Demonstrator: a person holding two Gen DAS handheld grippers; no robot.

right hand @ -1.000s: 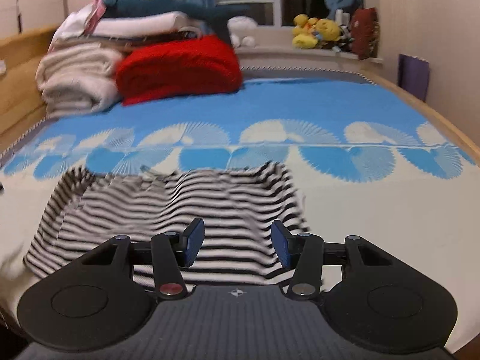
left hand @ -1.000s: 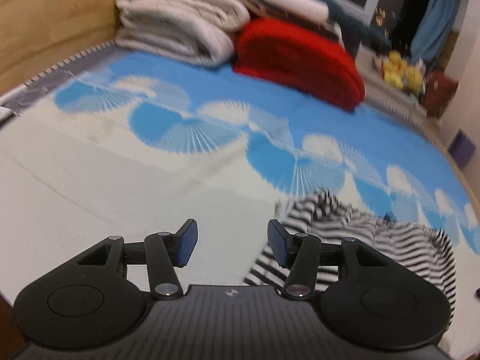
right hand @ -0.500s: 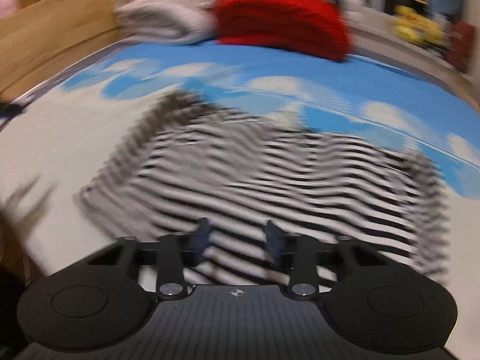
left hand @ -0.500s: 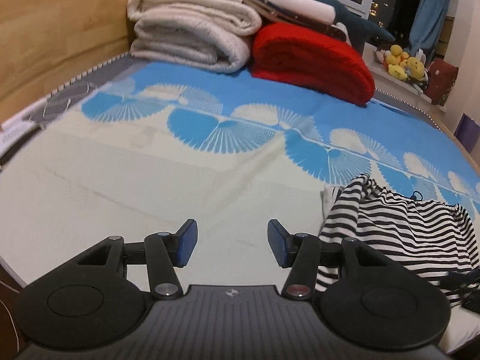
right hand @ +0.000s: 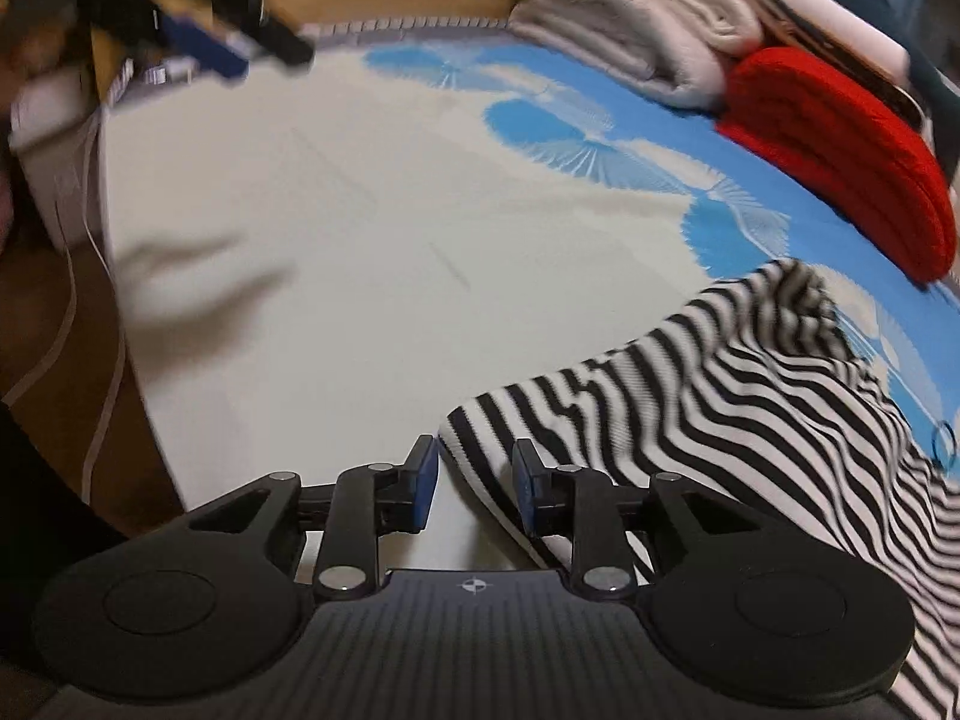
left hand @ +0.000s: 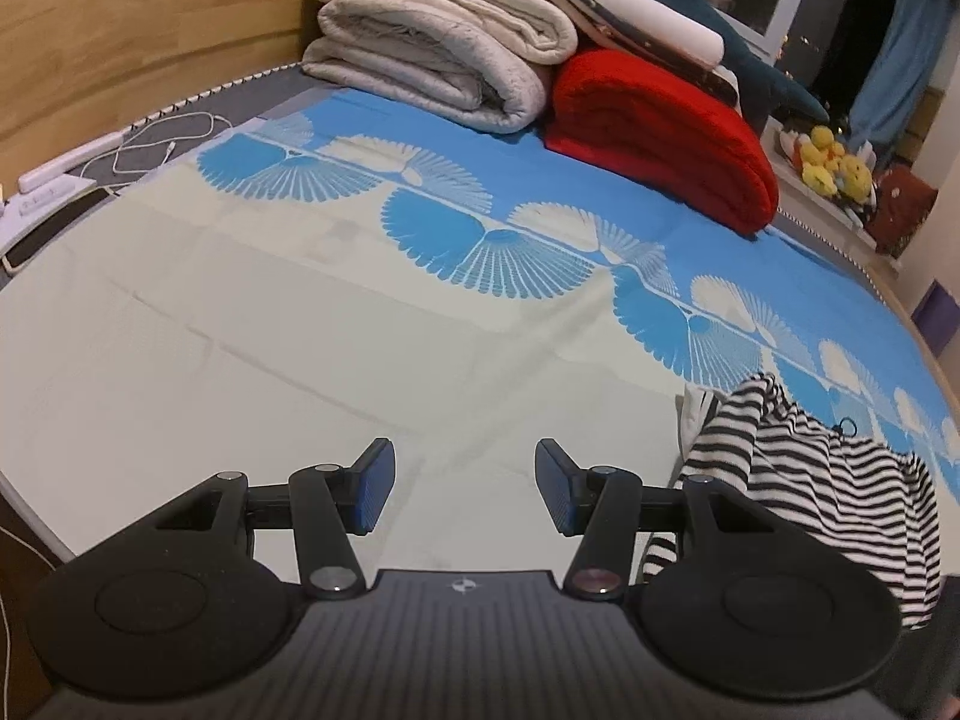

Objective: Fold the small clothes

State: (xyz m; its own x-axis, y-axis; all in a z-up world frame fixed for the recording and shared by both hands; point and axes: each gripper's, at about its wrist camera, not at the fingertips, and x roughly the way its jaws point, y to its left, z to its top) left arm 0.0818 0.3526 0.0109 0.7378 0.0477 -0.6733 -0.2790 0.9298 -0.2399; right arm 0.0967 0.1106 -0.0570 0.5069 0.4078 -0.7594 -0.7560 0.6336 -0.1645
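Swinging across the striped top (right hand: 750, 396), the right gripper (right hand: 471, 483) now sits at the top's near hem corner; its jaws, narrowed from wider, have just opened slightly, the hem between them but not visibly pinched. Folding looks barely begun: the top lies rumpled on the bed (left hand: 300, 324). The left gripper (left hand: 465, 489), half open and empty, hovers left of the top (left hand: 810, 480).
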